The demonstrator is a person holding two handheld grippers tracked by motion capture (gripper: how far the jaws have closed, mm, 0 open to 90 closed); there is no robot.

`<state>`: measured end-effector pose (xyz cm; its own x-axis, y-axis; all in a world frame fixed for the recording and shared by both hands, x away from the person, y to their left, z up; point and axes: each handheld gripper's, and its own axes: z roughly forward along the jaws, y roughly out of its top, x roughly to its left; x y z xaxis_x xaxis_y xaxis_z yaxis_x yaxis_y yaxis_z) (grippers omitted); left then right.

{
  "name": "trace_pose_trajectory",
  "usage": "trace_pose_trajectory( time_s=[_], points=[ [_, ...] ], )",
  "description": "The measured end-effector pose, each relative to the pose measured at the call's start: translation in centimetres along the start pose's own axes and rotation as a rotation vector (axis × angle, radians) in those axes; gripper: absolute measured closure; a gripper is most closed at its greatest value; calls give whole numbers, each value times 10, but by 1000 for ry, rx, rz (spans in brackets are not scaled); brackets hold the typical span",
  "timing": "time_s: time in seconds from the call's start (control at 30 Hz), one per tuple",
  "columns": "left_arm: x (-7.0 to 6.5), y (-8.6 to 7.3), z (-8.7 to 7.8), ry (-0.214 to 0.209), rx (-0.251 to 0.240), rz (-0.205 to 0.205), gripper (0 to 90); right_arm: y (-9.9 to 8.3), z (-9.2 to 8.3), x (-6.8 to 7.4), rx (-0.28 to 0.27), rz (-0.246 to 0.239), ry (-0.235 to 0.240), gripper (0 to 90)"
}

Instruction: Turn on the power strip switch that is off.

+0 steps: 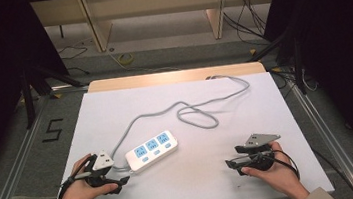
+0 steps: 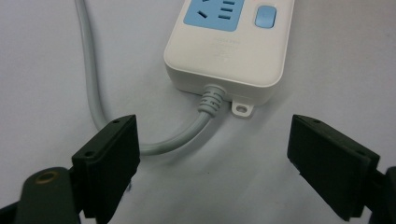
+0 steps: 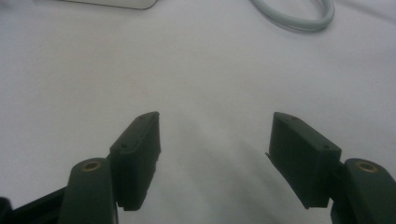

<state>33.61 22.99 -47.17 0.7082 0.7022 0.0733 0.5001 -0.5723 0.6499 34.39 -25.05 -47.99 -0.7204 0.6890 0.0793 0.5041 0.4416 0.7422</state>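
White table (image 1: pixel 247 121), power strip (image 1: pixel 151 150)

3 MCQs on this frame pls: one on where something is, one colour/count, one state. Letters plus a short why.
1. Which claw is nearer the power strip?
A. left claw
B. right claw
C. both equally far

2. How many blue socket panels does the strip carry?
A. two
B. three
C. five

3. How does the left claw stand?
A. shut on the cable
B. shut on nothing
C. open, holding nothing

Key:
1 A: in the high view the left claw sits just off the strip's cable end, while the right claw is well off to the other side.
2 B: three blue panels sit in a row on its top.
3 C: in the left gripper view its jaws stand wide apart, with the grey cable beyond them, untouched.
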Motion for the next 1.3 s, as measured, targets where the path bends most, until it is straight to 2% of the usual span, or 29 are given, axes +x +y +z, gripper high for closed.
trace_pose_trajectory(
  time_s=[0.23,0.4,0.53,0.63,0.77,0.9,0.93,0.97,1.0,1.07,1.1,1.13,1.17,1.2,1.3],
  points=[
    [2,4,-5,27,-5,-1,193,0,0,2,-4,-3,6,348],
    [3,8,-8,36,-5,6,266,0,0,1,-6,-5,6,348],
    [4,11,-10,52,-27,1,322,-1,0,0,-4,-2,6,348],
    [5,11,-10,50,-27,6,340,-1,0,0,-4,-2,7,348],
    [7,12,-11,53,-55,5,381,-1,0,1,-5,-3,5,348],
    [9,15,-14,82,-74,21,526,-1,-1,0,-10,1,6,348],
    [9,15,-15,81,-77,24,526,-1,-1,0,-10,1,6,348],
    [10,15,-15,79,-79,33,569,-1,-1,1,-9,2,6,348],
    [10,16,-15,67,-86,48,657,-1,-1,1,-9,2,6,348],
    [10,16,-15,54,-91,51,723,-1,-1,1,-8,2,5,348],
    [9,18,-14,31,-89,63,756,-1,-1,0,-9,2,5,348],
    [9,18,-14,31,-89,63,794,-1,-1,1,-11,8,6,348],
    [8,19,-13,23,-80,72,794,-1,-1,1,-11,8,6,348],
    [7,21,-12,9,-48,92,860,0,-1,1,-14,10,6,348],
    [6,24,-11,3,-19,100,894,0,-1,0,-15,10,6,348]
  ],
)
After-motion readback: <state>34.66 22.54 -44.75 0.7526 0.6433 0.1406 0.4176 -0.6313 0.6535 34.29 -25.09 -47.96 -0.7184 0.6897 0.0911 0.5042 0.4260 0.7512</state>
